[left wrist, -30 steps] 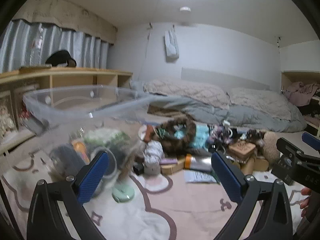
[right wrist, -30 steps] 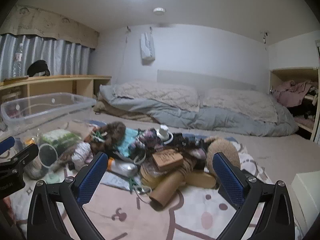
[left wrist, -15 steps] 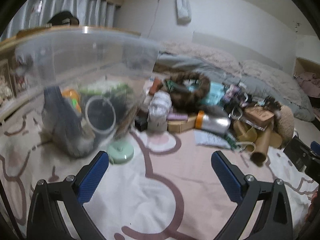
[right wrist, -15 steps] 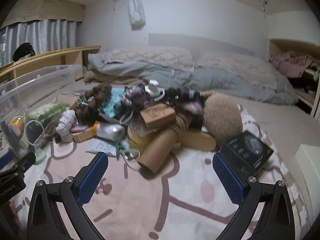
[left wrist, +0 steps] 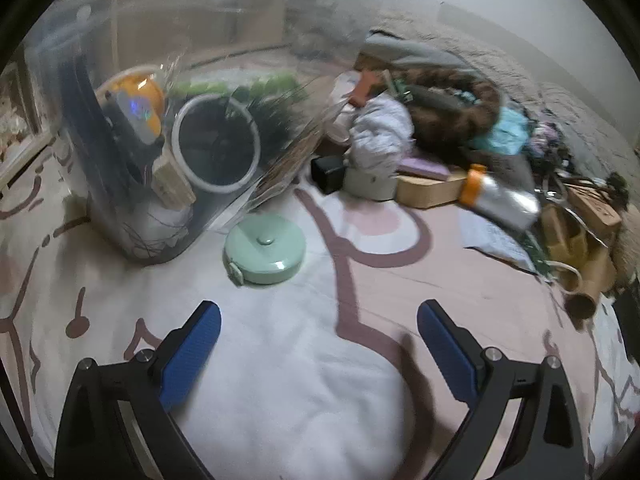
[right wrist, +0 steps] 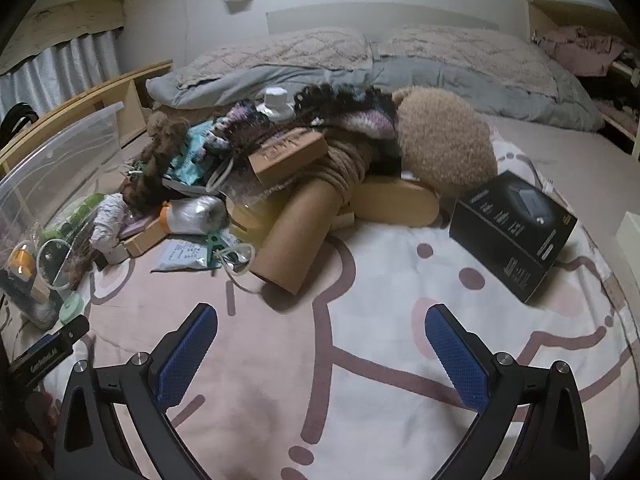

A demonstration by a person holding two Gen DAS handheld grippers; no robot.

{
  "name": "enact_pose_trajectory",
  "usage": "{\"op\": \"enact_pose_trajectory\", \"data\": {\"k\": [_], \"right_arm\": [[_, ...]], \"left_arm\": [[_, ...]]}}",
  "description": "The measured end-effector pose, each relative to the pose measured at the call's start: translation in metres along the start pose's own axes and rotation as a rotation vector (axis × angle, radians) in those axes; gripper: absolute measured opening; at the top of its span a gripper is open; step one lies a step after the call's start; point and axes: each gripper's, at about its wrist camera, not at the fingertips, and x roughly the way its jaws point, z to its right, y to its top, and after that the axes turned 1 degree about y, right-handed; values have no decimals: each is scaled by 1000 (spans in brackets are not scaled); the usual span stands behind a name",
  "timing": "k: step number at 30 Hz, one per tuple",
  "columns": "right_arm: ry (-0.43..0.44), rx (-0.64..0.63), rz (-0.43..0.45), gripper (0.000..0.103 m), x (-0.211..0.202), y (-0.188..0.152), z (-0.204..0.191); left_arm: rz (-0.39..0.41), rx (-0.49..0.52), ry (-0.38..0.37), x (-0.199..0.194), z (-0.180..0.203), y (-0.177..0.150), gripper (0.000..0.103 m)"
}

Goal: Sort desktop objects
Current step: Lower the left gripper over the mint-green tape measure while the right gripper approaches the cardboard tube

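Desktop objects (right wrist: 304, 168) lie heaped on a pink and white patterned blanket (right wrist: 380, 320) that covers the near part of a bed, with grey bedding (right wrist: 360, 68) bunched behind the heap. At the left edge of the heap stands a clear plastic bin (left wrist: 132, 92), already holding an orange item, a white ring and some green stuff seen blurred through its wall. On the right, apart from the heap, a black box (right wrist: 514, 232) sits tilted on the blanket. Touching the heap beside it is a fluffy tan plush (right wrist: 444, 144), and below that a tan flat oval piece. A cardboard tube (right wrist: 296, 236) slants out of the middle of the pile toward the camera, with a small brown carton (right wrist: 286, 154) resting above it. Left of the tube lie a silver bottle with an orange cap (left wrist: 496, 196) and a printed paper packet (right wrist: 188, 256). A mint-green round tape measure (left wrist: 264, 250) rests on the blanket just beside the bin's near corner.

The left gripper (left wrist: 320, 340) hovers over bare blanket in front of the tape measure, its blue-padded fingers spread wide and holding nothing. The right gripper (right wrist: 320, 344) hangs above the blanket in front of the tube, fingers likewise spread apart and empty.
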Motion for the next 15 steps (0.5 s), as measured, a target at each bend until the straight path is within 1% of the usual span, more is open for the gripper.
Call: {"op": "enact_pose_trajectory", "data": {"k": [6, 15], "right_arm": [[1, 9, -21, 103, 4, -1, 1], [5, 4, -43, 103, 7, -3, 0]], "left_arm": [[-26, 20, 40, 14, 4, 5, 98], [-67, -2, 74, 27, 0, 18, 98]]}}
